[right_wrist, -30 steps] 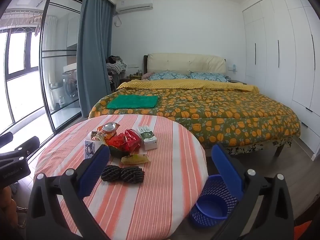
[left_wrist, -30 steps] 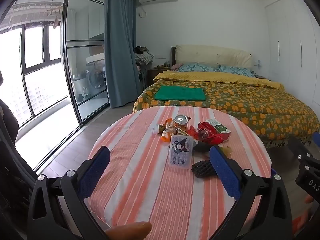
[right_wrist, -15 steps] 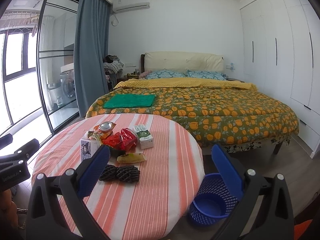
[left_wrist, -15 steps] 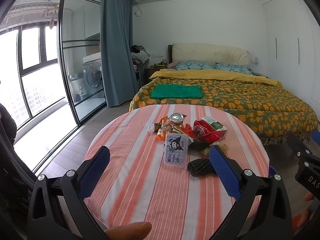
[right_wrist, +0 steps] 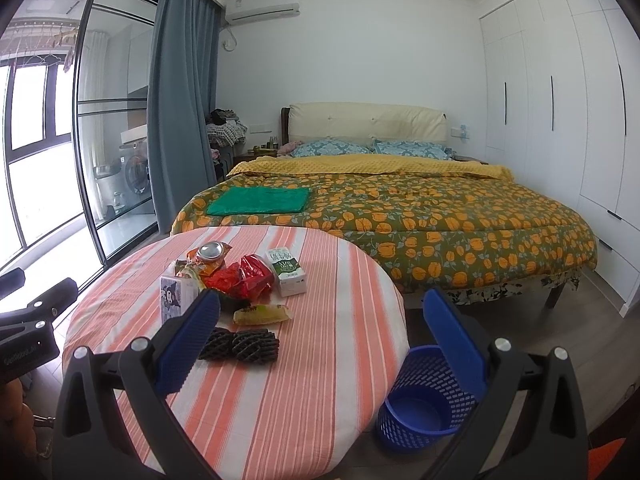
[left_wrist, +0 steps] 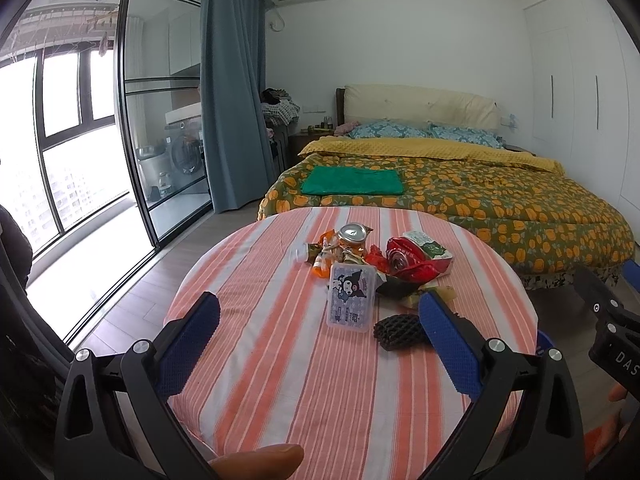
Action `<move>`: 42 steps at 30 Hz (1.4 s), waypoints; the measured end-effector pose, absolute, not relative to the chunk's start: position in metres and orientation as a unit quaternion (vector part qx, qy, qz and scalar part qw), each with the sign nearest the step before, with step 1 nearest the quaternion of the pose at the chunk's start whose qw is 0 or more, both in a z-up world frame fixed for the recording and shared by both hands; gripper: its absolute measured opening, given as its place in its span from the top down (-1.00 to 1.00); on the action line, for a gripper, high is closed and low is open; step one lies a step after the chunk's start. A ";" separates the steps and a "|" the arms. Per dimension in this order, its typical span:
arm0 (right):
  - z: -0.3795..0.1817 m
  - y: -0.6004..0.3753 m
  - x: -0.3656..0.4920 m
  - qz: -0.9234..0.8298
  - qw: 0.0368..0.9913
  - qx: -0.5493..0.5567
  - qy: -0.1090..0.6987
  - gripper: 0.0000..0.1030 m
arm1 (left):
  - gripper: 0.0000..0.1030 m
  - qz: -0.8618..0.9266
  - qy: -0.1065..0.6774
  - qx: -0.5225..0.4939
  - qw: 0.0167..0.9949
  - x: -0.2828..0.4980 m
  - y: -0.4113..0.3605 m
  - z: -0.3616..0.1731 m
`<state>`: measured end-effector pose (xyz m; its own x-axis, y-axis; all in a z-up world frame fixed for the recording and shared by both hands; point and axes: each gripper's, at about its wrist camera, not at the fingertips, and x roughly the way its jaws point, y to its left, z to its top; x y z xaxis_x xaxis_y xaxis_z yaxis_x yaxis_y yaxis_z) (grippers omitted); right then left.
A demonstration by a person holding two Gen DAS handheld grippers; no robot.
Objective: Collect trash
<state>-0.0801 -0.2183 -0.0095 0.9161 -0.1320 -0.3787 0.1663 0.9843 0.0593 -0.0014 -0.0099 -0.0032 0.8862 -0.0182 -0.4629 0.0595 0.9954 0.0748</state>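
Both tools (left_wrist: 319, 332) (right_wrist: 322, 326) nearer — jaws wide.

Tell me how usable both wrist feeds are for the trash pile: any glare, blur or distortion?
Left wrist: windows blown out, trash pile sharp, evenly lit. Right wrist: pile also clear, blue basket visible; fisheye bends the glass door frame and the wardrobe.
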 end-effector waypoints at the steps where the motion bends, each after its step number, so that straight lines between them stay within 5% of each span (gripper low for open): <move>1: -0.010 -0.219 -0.080 -0.076 0.978 0.045 0.191 -0.91 | -0.92 -0.020 0.238 0.044 0.970 -0.001 -0.010 -0.003; 42: -0.012 -0.219 -0.082 -0.078 0.978 0.044 0.191 -0.91 | -0.92 -0.023 0.243 0.045 0.969 -0.008 -0.015 -0.012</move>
<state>-0.0818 -0.2192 -0.0123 0.9150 -0.1359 -0.3799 0.1698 0.9838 0.0569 -0.0081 -0.0147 -0.0123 0.8810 -0.0232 -0.4725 0.0669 0.9949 0.0760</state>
